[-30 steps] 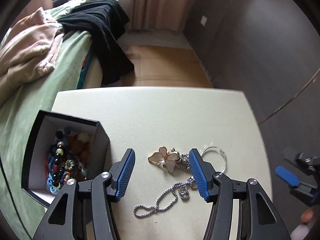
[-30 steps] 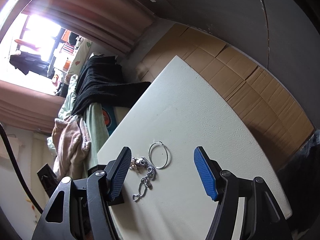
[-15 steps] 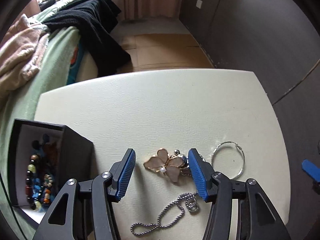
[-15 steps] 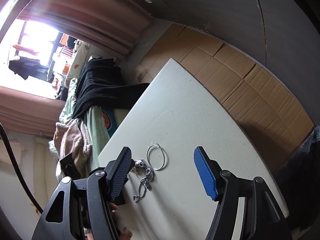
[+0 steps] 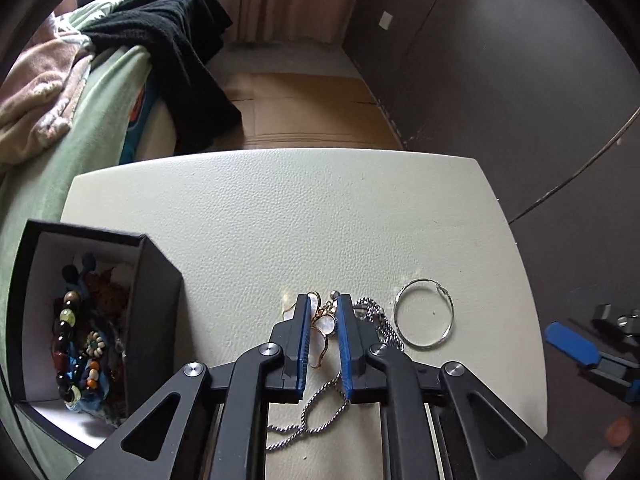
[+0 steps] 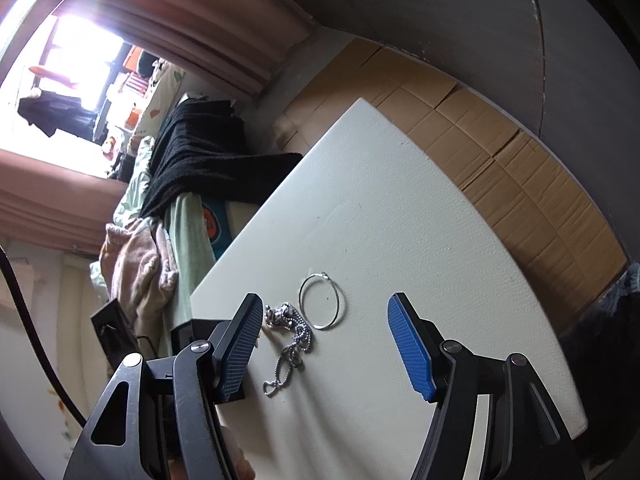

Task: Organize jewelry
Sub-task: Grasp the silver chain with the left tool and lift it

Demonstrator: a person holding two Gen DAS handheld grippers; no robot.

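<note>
On the white table [image 5: 280, 208] my left gripper [image 5: 323, 312] is shut on a gold flower brooch with pearly petals [image 5: 325, 326]. A silver ball chain [image 5: 320, 408] lies under and beside the fingers; it also shows in the right wrist view [image 6: 294, 344]. A silver hoop [image 5: 423, 314] lies just right of the gripper, also seen from the right wrist [image 6: 323, 300]. A black box with white lining [image 5: 154, 292] holds several beaded bracelets [image 5: 76, 344] at the left. My right gripper [image 6: 324, 348] is open and empty above the table's right side; its blue pad shows in the left wrist view [image 5: 572, 344].
A bed with green cover [image 5: 80, 128], pink blanket [image 5: 36, 92] and black garment [image 5: 180, 56] stands beyond the table's left edge. Cardboard covers the floor [image 6: 500, 132] past the far edge. Dark wall [image 5: 500, 60] at right.
My left gripper moved forward over the brooch and closed its jaws on it. The right gripper stayed open and shifted little.
</note>
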